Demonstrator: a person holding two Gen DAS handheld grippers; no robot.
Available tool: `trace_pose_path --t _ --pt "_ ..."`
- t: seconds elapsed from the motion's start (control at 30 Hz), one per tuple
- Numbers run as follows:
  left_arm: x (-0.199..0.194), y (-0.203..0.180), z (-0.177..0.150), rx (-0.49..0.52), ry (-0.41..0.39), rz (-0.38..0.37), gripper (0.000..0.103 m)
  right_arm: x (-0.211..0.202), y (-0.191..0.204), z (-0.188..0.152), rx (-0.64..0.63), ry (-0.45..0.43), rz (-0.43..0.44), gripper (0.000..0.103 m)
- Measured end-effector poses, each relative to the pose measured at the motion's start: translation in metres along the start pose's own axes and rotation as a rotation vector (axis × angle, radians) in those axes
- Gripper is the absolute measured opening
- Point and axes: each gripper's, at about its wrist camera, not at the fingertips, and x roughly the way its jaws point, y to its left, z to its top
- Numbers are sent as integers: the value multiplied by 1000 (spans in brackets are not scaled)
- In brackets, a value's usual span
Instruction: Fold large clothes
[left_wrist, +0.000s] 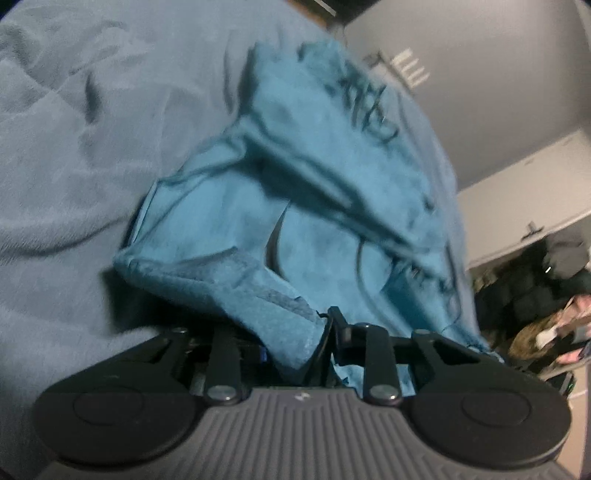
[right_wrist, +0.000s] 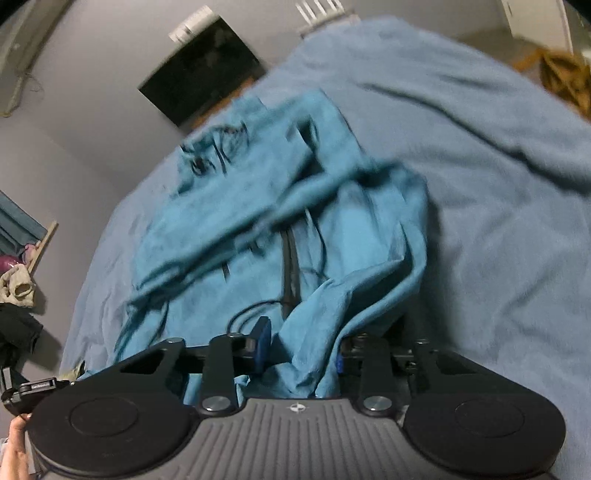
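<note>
A teal garment (left_wrist: 295, 192) with dark printed lettering lies crumpled on a grey-blue blanket (left_wrist: 74, 166). My left gripper (left_wrist: 295, 343) is shut on a thick hem or cuff of the teal garment, which bunches between its fingers. In the right wrist view the same teal garment (right_wrist: 258, 221) stretches away from me over the blanket (right_wrist: 498, 184). My right gripper (right_wrist: 303, 354) is shut on a bunched fold of it. Both views are motion-blurred, and the held cloth hides the fingertips.
The blanket covers a bed that fills most of both views. A dark framed panel (right_wrist: 203, 88) hangs on the grey wall beyond the bed. Clutter and clothes (left_wrist: 535, 295) lie on the floor beside the bed. A hand (right_wrist: 14, 454) shows at the lower left.
</note>
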Motion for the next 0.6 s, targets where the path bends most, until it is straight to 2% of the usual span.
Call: trace_pose_path --t 0.1,0.2,0.37,0.5,0.6 --pt "0 -3 15 -27 -48 -36 25 4 13 16 -3 -95 28 27" --pt "-1 -7 35 -57 -110 -64 25 16 24 35 54 -184 67 14" --pt "3 -5 69 -107 -193 -99 25 38 38 64 61 -296 61 13" --pt "15 4 88 -142 -220 -121 25 51 35 83 94 -344 65 13" --pt "25 7 99 -144 -234 -125 25 60 40 93 68 -392 53 13"
